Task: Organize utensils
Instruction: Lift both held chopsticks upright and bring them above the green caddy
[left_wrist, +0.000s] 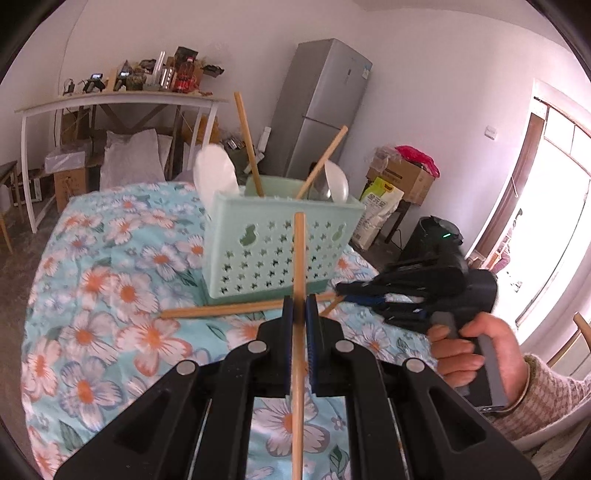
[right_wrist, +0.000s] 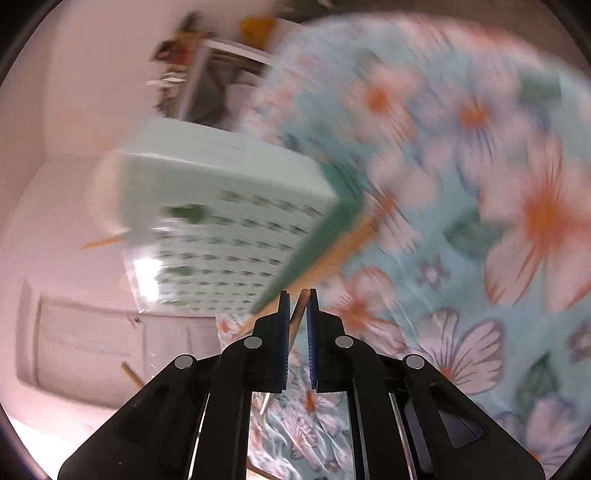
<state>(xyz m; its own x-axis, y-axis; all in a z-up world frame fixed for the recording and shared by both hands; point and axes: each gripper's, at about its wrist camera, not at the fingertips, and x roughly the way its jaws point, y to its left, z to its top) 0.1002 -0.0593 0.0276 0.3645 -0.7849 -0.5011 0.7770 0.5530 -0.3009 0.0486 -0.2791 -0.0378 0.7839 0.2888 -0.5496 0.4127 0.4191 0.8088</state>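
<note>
Left gripper (left_wrist: 299, 308): jaws narrow, clamped on a wooden chopstick (left_wrist: 298, 266) that stands nearly upright between the blue pads, its top end in front of the mint-green perforated utensil basket (left_wrist: 273, 243). Right gripper (right_wrist: 297, 304): jaws also nearly closed, pinching the end of a second chopstick (right_wrist: 301, 306); that view is heavily blurred, so how secure the grip is cannot be judged. The basket sits on the floral tablecloth (left_wrist: 110, 288) and already holds two chopsticks (left_wrist: 248, 144), a white spoon (left_wrist: 216, 173) and a metal spoon (left_wrist: 334, 182). One more chopstick (left_wrist: 221, 312) lies flat on the cloth just in front of the basket base. Judgement: both sticks are bound for the basket. To do it well, lift each stick's lower end clear over the front rim, then lower it into a free pocket, avoiding the leaning sticks and spoon bowls. Room: open above the basket; the table edge lies well to the left; the right hand (left_wrist: 469, 354) is close by on the right, so stagger the two insertions.
</note>
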